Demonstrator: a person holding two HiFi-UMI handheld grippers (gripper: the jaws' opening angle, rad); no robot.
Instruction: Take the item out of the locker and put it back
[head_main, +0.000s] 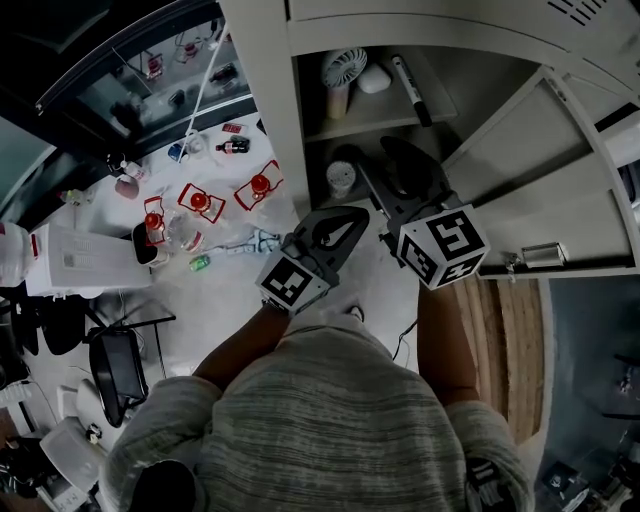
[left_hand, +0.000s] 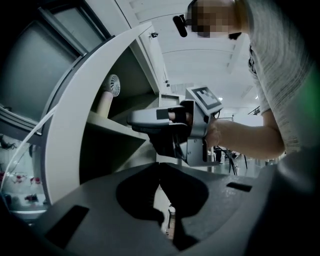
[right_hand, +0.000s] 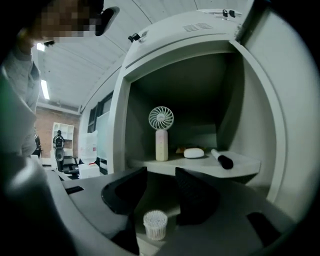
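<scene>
Locker (right_hand: 125, 120), stock as you hold it:
- Swab jar (right_hand: 155, 224): upright near the left edge of the lower shelf (right_hand: 145, 247).
- Your right gripper (right_hand: 160, 174): jaws apart, gap lined up on the jar, pads clear of it.
- Upper shelf (right_hand: 242, 166): fan (right_hand: 161, 135) upright at the left, white oval (right_hand: 193, 153) mid, marker (right_hand: 221, 159) lying to the right.
- Your left gripper (left_hand: 159, 170): jaws together, empty.

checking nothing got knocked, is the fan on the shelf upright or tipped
Upright: the handheld fan stands on its handle end on the upper shelf, head uppermost.
</scene>
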